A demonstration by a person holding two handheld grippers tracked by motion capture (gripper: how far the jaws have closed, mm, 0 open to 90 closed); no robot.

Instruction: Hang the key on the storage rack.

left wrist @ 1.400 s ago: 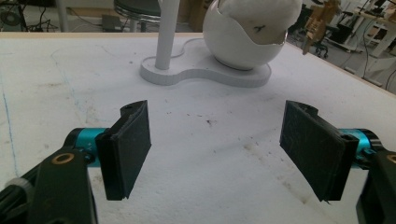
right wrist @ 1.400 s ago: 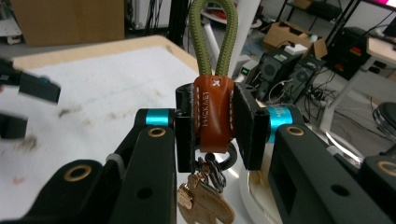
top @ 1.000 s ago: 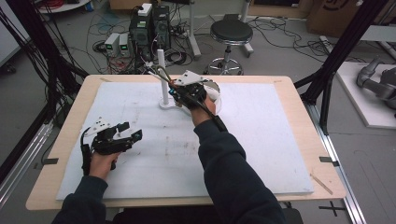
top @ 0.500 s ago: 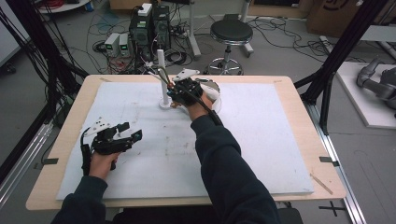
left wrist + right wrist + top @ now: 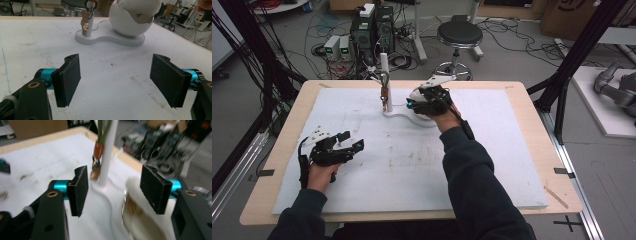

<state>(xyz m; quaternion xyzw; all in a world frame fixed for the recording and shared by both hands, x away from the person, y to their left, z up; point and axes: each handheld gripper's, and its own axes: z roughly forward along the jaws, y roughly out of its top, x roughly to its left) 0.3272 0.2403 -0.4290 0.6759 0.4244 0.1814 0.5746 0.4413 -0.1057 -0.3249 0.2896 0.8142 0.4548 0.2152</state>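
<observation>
A white stand (image 5: 398,114) sits at the far middle of the table, with a thin upright post (image 5: 383,70) and a round white bowl (image 5: 132,17) on its base. From the post hangs a bunch of keys (image 5: 96,167) with an orange tag. My right gripper (image 5: 412,104) hovers over the bowl (image 5: 140,220), just right of the post (image 5: 107,152). Its jaws have just been opening and hold nothing. My left gripper (image 5: 353,144) rests low at the near left, open and empty, facing the stand (image 5: 110,40) and the keys (image 5: 86,21).
A white foam sheet (image 5: 492,165) covers the wooden table (image 5: 539,125). Black frame poles (image 5: 569,65) stand at the sides. Behind the table are a stool (image 5: 459,35), electronics boxes (image 5: 372,25) and floor cables.
My right gripper has drawn back to the right, away from the post, and its jaws have spread apart. The left hand has stayed where it was.
</observation>
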